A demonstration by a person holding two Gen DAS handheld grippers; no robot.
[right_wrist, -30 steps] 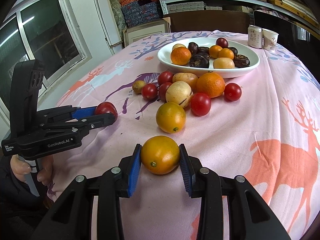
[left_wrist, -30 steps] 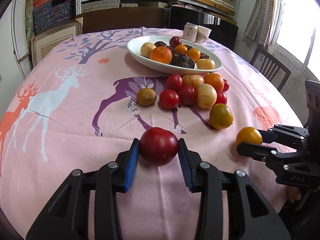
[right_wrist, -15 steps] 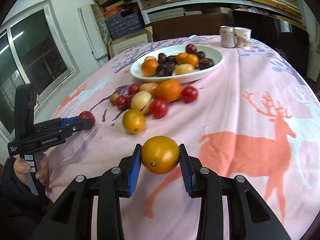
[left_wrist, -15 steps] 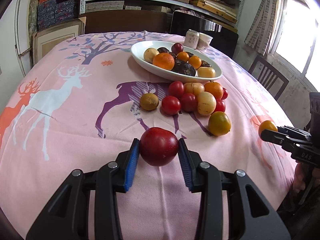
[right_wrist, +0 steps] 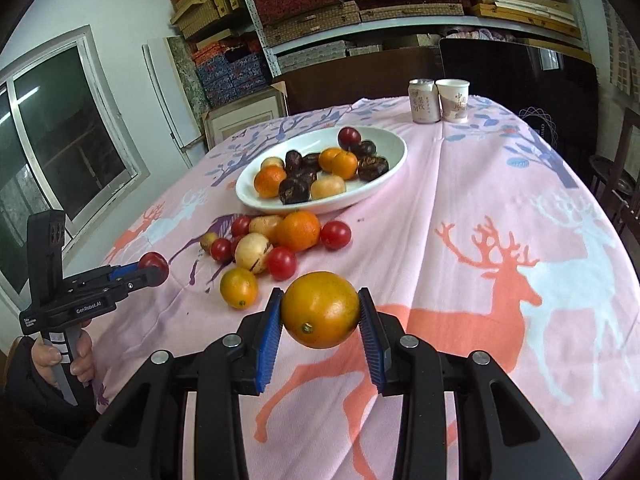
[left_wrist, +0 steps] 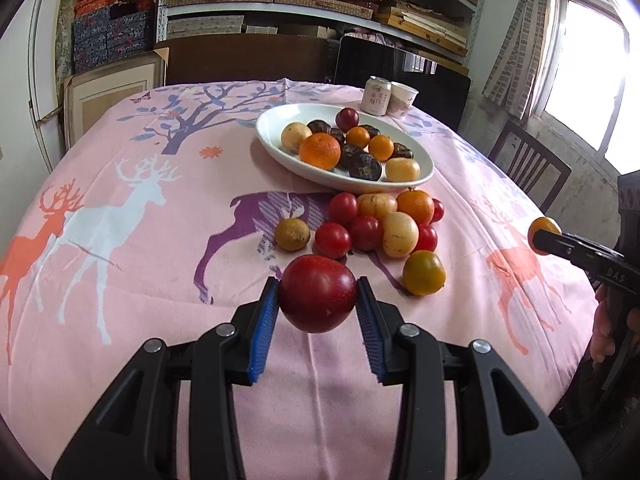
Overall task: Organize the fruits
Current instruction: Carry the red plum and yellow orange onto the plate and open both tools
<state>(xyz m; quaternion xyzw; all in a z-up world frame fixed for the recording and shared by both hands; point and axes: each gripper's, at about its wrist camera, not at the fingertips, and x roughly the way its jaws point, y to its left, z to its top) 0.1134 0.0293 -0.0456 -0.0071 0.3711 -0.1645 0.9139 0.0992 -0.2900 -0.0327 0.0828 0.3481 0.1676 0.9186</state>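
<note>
Fruit is clamped in both tools above the pink deer-print tablecloth [left_wrist: 120, 280]. The left gripper [left_wrist: 317, 306] pinches a dark red fruit [left_wrist: 317, 293] between its blue pads, and the right gripper [right_wrist: 320, 312] pinches an orange fruit [right_wrist: 320, 310] the same way, both lifted off the cloth. A loose cluster of fruits [right_wrist: 276, 244] lies just in front of a white oval dish [right_wrist: 384, 176] already holding others. A can [right_wrist: 423, 101] and a paper cup [right_wrist: 453, 99] stand side by side behind the dish.

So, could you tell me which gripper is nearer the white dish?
Left, though not by much. The left gripper holds a red fruit below the dish; the right gripper sits farther back, off to the side.
</note>
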